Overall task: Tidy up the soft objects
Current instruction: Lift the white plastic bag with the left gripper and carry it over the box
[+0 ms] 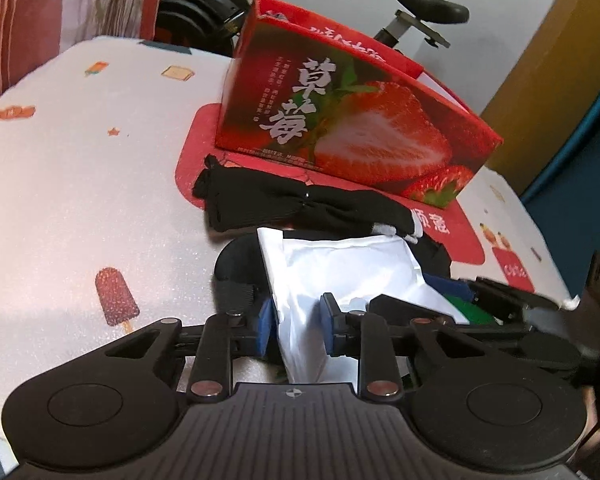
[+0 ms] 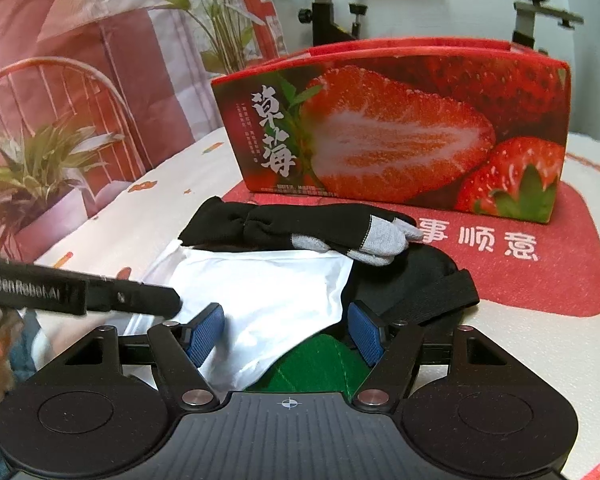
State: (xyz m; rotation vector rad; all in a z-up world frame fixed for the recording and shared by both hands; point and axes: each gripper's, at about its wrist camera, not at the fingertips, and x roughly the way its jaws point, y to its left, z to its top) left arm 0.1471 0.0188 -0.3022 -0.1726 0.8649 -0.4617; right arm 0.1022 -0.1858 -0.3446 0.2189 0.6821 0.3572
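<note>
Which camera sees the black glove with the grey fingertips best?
The right wrist view. There the glove lies whole across the middle, its grey fingertips plain, in front of the strawberry box. In the left wrist view the glove looks like a dark bundle, with only a sliver of pale fingertip showing at its right end.

You work before a white wall, an exercise bike (image 2: 332, 4) parked against it.
A red-and-white plant-print curtain (image 2: 112, 68) hangs to your left; a tan wooden panel (image 1: 548, 52) stands right.
</note>
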